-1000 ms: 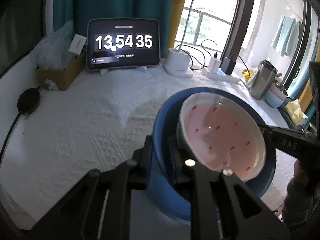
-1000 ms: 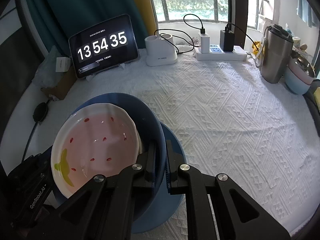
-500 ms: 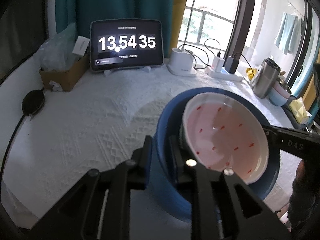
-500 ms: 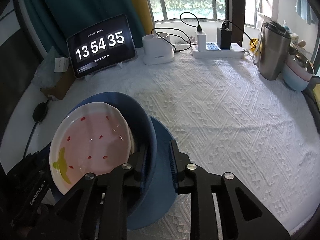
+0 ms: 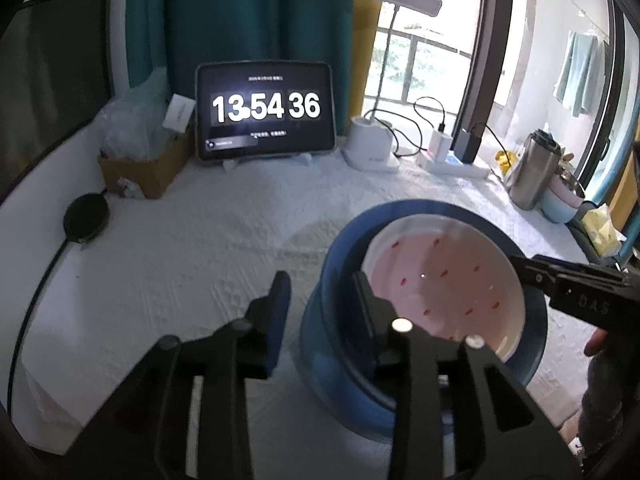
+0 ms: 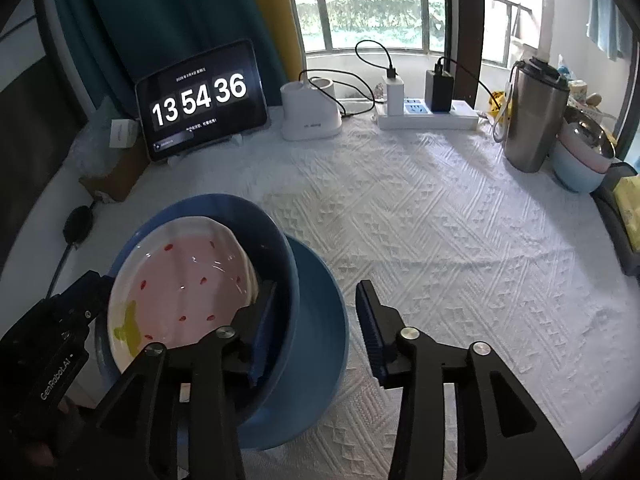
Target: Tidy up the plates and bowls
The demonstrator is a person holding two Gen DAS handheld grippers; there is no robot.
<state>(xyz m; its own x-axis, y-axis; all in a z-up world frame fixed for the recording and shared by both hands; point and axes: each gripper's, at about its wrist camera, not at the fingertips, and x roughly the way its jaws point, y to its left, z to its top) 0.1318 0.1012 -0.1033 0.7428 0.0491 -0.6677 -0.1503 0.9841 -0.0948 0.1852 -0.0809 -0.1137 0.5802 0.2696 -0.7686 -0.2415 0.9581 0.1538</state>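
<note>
Pink bowl (image 6: 180, 280) nested in blue bowls (image 6: 316, 320) (stacked).

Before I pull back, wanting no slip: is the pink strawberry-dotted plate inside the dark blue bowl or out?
Inside: the pink strawberry-dotted plate lies within the dark blue bowl, whose rim rings it.

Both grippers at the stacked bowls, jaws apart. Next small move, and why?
Probably back both grippers up and away from the stack. The pink dish sits nested in the blue bowl, itself in a lower blue bowl on the tablecloth. The left gripper and right gripper have just been opening; each straddles the rim without clamping it, so the stack looks released.
</note>
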